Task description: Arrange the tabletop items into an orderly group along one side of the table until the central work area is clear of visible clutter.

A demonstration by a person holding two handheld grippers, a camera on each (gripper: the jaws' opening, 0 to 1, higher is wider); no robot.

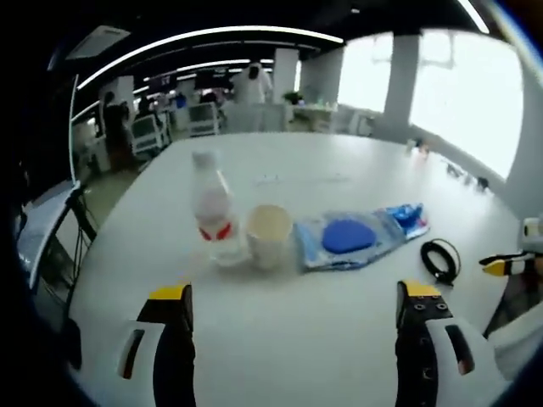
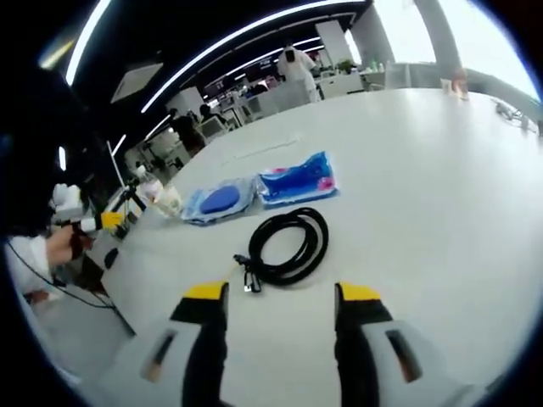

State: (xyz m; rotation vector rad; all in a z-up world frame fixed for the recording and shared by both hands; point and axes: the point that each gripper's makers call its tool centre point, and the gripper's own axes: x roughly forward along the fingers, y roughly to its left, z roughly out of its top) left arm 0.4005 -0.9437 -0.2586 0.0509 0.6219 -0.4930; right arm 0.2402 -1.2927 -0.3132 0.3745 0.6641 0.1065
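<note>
White table (image 2: pixel 441 170): cable (image 2: pixel 288 244), both fingers apart.

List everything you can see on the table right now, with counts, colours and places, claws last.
Water bottle: one, clear with red label, upright, left end of the row.
Paper cup: one, cream, beside the bottle.
Blue pad in clear bag: one, beside the cup.
Blue packet: one, blue with pink print, next to the bagged pad.
Cable coil: one, black, just ahead of the right claw.
Table: one, white.
Left claw: yellow-tipped, open, facing the row.
Right claw: yellow-tipped, open, at the cable.
</note>
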